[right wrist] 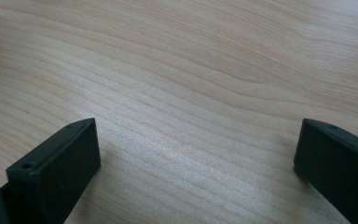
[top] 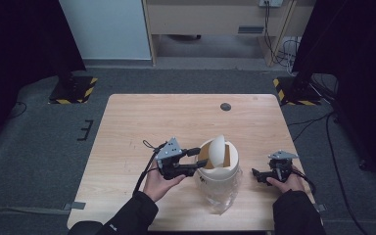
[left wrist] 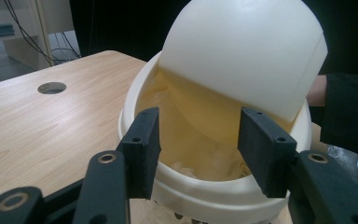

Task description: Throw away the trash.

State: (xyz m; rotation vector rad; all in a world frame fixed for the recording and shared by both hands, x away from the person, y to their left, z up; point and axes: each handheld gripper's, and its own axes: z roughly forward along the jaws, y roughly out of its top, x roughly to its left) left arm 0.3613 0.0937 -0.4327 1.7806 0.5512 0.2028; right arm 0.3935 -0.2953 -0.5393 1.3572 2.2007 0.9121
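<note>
A small cream-white bin [top: 219, 175] stands near the table's front edge, its swing lid [top: 218, 148] tilted up so the inside shows. My left gripper [top: 196, 159] is at the bin's left rim, open, with nothing between its fingers. In the left gripper view the rim [left wrist: 205, 189] and the tilted lid [left wrist: 247, 51] sit just beyond my left gripper [left wrist: 198, 140], and pale crumpled stuff lies inside the bin. My right gripper [top: 257, 175] rests low over the table to the right of the bin, open over bare wood [right wrist: 196, 149].
A clear plastic bag [top: 223, 197] hangs out from under the bin toward the front edge. A round cable hole [top: 225, 106] sits in the wooden table [top: 142, 122] at the far middle. Black stands with striped bases flank the table's far corners.
</note>
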